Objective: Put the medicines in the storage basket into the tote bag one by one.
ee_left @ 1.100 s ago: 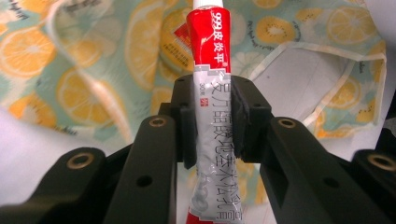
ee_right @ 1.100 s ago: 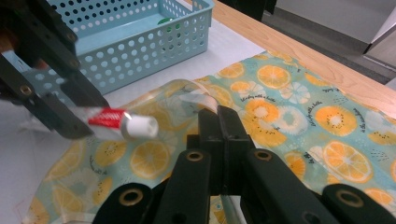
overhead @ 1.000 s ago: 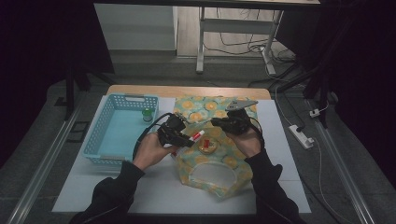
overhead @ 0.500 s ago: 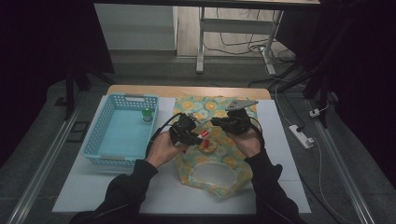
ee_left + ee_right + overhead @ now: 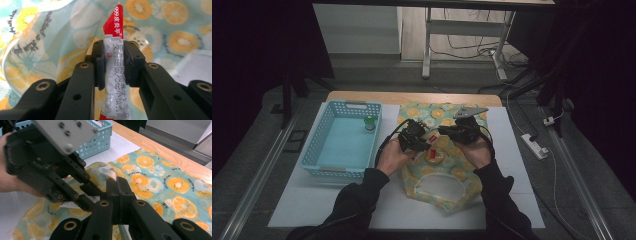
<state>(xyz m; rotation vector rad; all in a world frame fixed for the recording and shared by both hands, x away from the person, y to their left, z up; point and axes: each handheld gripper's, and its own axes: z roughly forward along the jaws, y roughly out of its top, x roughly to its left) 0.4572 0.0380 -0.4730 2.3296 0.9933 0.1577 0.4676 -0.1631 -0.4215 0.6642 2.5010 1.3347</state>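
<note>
The left gripper (image 5: pixel 113 65) is clamped on a slim red-and-white foil sachet (image 5: pixel 113 75) with printed characters down its glossy front, the black pads squeezing it from both sides so the pointed red top sticks up past them. In the high view that sachet (image 5: pixel 430 139) sits over the middle of the table, just above the soft fruit-print cloth bag (image 5: pixel 447 172), a floppy teal fabric covered in orange and kiwi slices. The right gripper (image 5: pixel 117 187) has its jaws pressed together on the bag's thin upper edge, pinching a fold of the cloth. Off to the left is a light blue perforated plastic basket (image 5: pixel 343 142), with a small green-capped bottle (image 5: pixel 370 123) standing in its far corner
</note>
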